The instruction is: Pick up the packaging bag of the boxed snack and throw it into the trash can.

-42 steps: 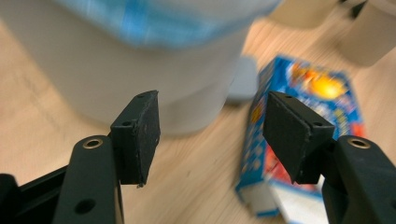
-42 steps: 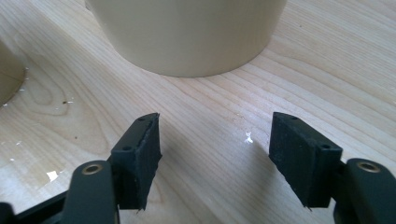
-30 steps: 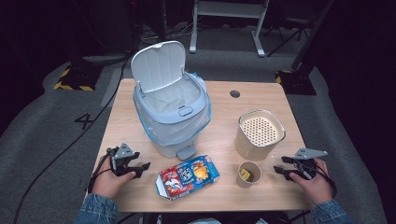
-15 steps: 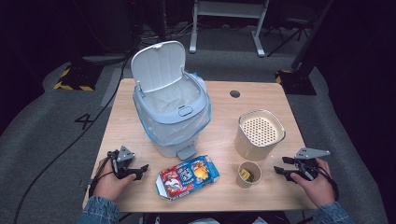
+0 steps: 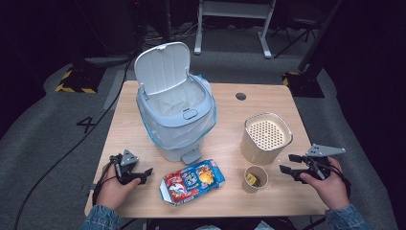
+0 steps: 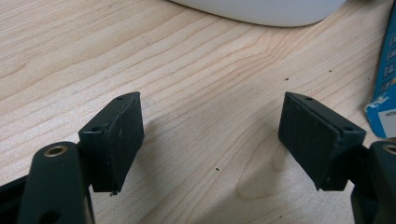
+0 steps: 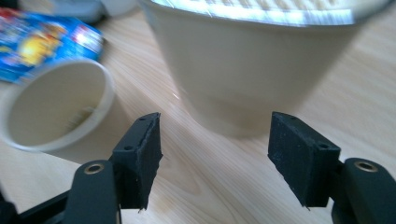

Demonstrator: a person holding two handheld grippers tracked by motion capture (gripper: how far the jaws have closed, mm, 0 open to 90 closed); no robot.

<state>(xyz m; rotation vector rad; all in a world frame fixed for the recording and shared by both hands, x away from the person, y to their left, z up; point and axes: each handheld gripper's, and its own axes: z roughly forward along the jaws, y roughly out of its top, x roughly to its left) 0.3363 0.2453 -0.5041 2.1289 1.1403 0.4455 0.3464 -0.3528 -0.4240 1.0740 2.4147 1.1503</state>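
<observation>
A pale blue pedal bin [image 5: 178, 111] with its lid up and a plastic liner stands at the table's middle. In front of it lies a colourful snack box [image 5: 191, 180] [image 7: 44, 39]. A small paper cup [image 5: 254, 178] [image 7: 56, 109] with something yellow inside sits right of the box, beside a cream canister [image 5: 266, 138] [image 7: 252, 65] with a perforated top. My left gripper [image 5: 143, 173] [image 6: 210, 135] rests open near the front left edge, over bare wood. My right gripper [image 5: 286, 164] [image 7: 215, 154] is open at the front right, facing the cup and canister.
The wooden table [image 5: 230, 120] has a round cable hole [image 5: 241, 96] at the back right. The bin's white base [image 6: 261, 7] and the box's blue edge [image 6: 385, 70] border the left gripper view. A cable [image 5: 57, 158] trails off the left side over grey floor.
Both hands have drifted slightly toward the front edge of the table. The grippers stay open and the objects have not moved.
</observation>
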